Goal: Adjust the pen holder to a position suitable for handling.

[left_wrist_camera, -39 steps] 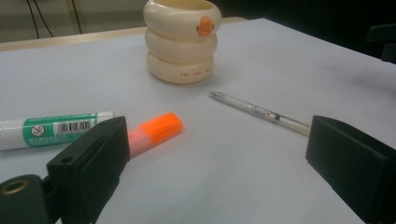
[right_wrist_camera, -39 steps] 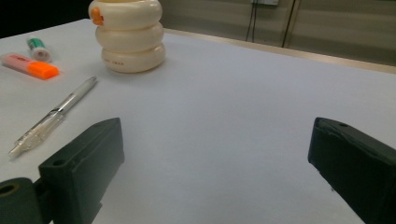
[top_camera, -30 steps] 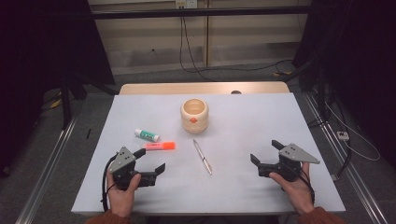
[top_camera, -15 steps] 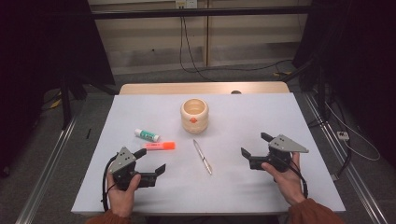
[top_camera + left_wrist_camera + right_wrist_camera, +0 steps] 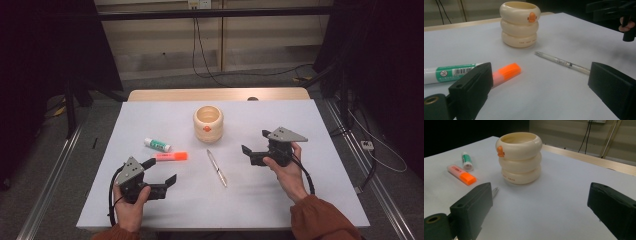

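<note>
The right gripper (image 5: 255, 152) hangs with jaws wide apart and empty, just right of the pen (image 5: 217, 168), which lies flat in front of the cream holder (image 5: 208, 122). The pen looks light, stiff and slick, likely to roll; a pinch across mid-barrel seems safest. The left gripper (image 5: 161, 176), jaws also apart, sits beside the orange highlighter (image 5: 171, 156).

The cup (image 5: 208, 122) stands on the table (image 5: 320, 200), toward its far middle — everything else sits nearer the person. Left of the cup and nearer lies the glue stick (image 5: 157, 145), with the highlighter (image 5: 171, 156) just beyond it on the near side. The pen (image 5: 217, 168) lies straight before the cup. The left gripper (image 5: 161, 178) sits near-left of the cup, the right gripper (image 5: 254, 148) near-right — well apart.
</note>
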Motion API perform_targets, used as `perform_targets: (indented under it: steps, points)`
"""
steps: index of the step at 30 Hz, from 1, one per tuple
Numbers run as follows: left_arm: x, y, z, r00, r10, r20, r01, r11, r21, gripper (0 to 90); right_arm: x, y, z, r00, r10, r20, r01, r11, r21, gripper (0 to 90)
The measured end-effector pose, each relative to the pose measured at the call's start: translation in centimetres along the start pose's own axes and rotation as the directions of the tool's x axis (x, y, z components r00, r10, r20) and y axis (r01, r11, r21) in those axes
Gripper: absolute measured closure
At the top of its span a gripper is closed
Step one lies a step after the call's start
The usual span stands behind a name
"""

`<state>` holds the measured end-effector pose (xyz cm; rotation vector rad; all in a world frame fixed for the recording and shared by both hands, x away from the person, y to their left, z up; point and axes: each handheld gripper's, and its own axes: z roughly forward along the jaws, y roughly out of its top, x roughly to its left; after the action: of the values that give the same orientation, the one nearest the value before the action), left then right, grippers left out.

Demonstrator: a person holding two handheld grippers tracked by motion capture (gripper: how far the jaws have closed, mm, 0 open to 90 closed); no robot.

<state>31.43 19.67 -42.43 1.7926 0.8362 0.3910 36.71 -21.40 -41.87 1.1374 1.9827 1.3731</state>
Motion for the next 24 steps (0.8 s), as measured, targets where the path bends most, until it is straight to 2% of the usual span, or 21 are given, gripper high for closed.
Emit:
perform_targets:
  steps: [2,7,9,11,13,14,17,20,24]
  points:
    - [0.0,0.0,0.0,1.0,-0.004,-0.001,0.004,1.0,0.002,5.8,-0.2,0.5,0.8,1.0,-0.003,0.007,0.003,1.0,0.025,6.3]
    - [0.2,0.0,-0.1,1.0,-0.001,-0.01,0.001,1.0,0.002,5.8,-0.5,1.4,2.6,1.0,0.008,0.004,-0.008,0.999,0.043,6.8]
    - [0.2,0.0,0.0,0.9999,-0.008,-0.013,0.008,1.0,0.001,5.8,-0.4,2.0,3.4,1.0,0.003,-0.006,-0.002,0.999,0.048,6.6]
    - [0.1,0.0,0.0,0.9999,-0.003,-0.013,0.003,1.0,0.007,5.8,-0.2,2.9,4.8,0.9993,0.008,-0.038,-0.005,0.997,0.078,7.5]
    - [0.1,0.0,0.0,0.9999,0.005,-0.014,-0.004,0.9999,0.011,5.8,-0.2,3.2,5.2,0.9993,-0.002,-0.039,0.005,0.997,0.077,7.8]
    - [0.0,0.0,0.0,0.9999,0.007,-0.014,-0.007,0.9999,0.012,5.8,-0.1,3.5,5.6,0.9996,-0.011,-0.025,0.013,0.997,0.075,8.9]
    - [-0.1,0.0,0.0,0.9999,0.012,-0.011,-0.012,0.9998,0.015,5.8,-0.1,4.4,6.7,0.9993,-0.013,-0.035,0.015,0.998,0.058,8.9]
    - [-0.1,0.0,0.0,0.9999,0.008,-0.015,-0.008,0.9999,0.011,5.8,-0.2,5.5,8.1,0.9988,-0.017,-0.047,0.021,0.997,0.07,12.1]
    - [0.0,0.0,0.0,0.9999,0.008,-0.015,-0.007,0.9999,0.013,5.8,-0.6,6.5,9.5,0.9989,-0.024,-0.039,0.027,0.997,0.073,16.3]
